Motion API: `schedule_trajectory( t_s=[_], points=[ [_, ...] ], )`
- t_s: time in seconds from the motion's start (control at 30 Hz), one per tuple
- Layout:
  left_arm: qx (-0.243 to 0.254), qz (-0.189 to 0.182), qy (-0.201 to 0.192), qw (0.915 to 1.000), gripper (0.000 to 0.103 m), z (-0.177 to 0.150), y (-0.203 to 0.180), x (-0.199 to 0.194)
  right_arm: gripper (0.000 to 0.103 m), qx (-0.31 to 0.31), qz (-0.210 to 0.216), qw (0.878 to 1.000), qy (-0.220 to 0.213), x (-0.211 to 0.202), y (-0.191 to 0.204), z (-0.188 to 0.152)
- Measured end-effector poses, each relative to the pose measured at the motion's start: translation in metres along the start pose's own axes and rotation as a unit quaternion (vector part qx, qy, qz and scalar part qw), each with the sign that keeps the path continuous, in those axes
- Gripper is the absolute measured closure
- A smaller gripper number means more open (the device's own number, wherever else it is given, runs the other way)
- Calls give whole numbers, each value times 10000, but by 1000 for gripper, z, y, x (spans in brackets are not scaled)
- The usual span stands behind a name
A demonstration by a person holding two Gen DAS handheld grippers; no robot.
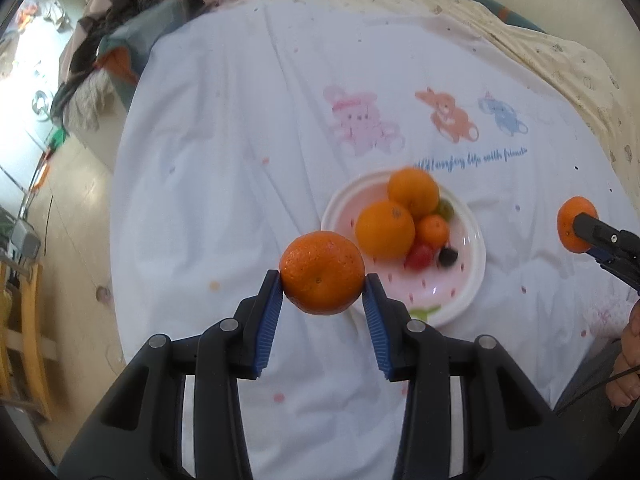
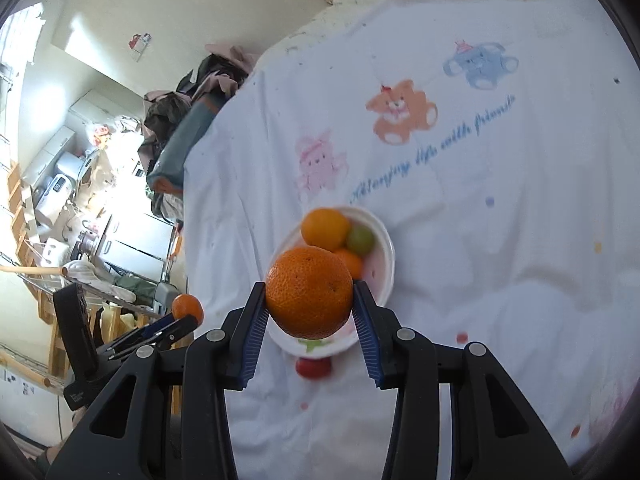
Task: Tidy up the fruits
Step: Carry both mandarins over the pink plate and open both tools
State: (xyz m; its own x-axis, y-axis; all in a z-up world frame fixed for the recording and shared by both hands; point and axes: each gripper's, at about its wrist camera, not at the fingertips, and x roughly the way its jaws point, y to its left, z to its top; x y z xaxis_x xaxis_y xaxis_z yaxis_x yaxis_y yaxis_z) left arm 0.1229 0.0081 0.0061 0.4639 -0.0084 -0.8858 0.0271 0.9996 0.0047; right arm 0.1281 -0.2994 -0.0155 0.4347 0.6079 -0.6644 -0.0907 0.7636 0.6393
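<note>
Across the whole bed you have a white sheet [image 1: 224, 184] printed with pink, orange and blue cartoon animals and a line of blue script. At its far left edge lies a heap of dark crumpled clothes [image 1: 132, 28]. Near the middle sits a round white plastic plate [image 1: 460, 292], holding two big oranges [image 1: 385, 229], a small tangerine, a green grape, a red cherry tomato and a dark berry. Your left claw [image 1: 323, 292] clamps a dimpled orange mandarin [image 1: 322, 272] above the sheet, just left of the plate. Your right claw [image 2: 309, 304] grips a second glossy mandarin [image 2: 309, 293], raised over the plate's near rim.
</note>
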Motion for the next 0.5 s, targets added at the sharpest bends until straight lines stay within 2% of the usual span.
schedule_trajectory(
  t_s=[0.2, 0.5],
  points=[
    [164, -23, 70, 9998, 66, 20, -6, 22, 58, -47, -191, 9996, 179, 23, -3, 14],
    [71, -134, 450, 9989, 66, 19, -13, 70, 58, -211, -500, 9973, 486, 65, -7, 29]
  ],
)
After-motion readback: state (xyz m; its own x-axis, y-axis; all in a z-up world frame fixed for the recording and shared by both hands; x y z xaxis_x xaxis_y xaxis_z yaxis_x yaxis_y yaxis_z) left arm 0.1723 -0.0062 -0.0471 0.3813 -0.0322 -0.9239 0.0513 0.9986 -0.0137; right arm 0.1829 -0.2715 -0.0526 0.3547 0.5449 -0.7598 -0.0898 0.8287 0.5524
